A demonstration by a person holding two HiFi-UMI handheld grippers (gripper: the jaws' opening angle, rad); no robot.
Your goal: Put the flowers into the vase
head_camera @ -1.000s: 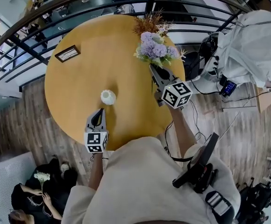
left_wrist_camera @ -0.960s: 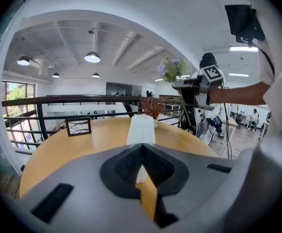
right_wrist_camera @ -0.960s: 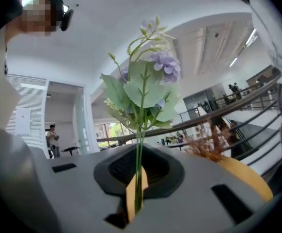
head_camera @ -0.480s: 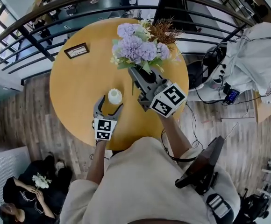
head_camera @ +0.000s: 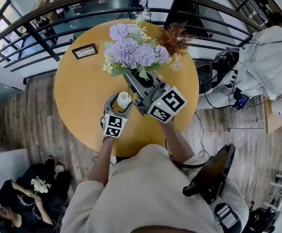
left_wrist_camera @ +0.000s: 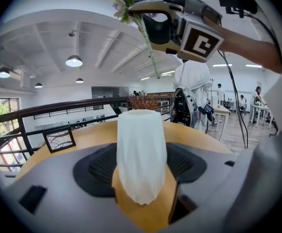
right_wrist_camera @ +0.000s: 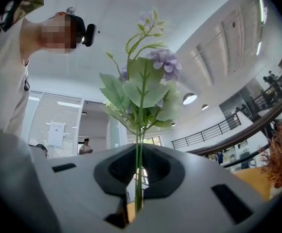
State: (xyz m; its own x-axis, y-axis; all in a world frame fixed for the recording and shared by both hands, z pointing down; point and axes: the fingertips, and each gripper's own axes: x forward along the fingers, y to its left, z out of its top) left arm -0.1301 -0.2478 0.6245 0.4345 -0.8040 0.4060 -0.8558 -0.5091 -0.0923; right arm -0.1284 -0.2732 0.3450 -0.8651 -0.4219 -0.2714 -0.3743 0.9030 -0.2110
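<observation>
A small white vase (head_camera: 124,101) stands near the front of the round wooden table (head_camera: 78,96). My left gripper (head_camera: 121,99) reaches around it. In the left gripper view the vase (left_wrist_camera: 141,154) stands upright between the jaws, which are closing, and a sliver of table shows at each side of its base. My right gripper (head_camera: 128,75) is shut on the stems of a bunch of purple flowers (head_camera: 131,50) and holds them up just behind and above the vase. The green stems (right_wrist_camera: 139,178) run up between the closed jaws to the leaves and blooms (right_wrist_camera: 143,89).
A brown dried-flower bunch (head_camera: 172,35) stands at the table's far right and a small framed picture (head_camera: 85,51) at its far left. A black railing (head_camera: 34,18) curves behind the table. People sit on the floor below at the lower left (head_camera: 14,198).
My left gripper has moved forward to the vase and opened around it. My right gripper has lifted the flowers and carried them left, toward the vase.
</observation>
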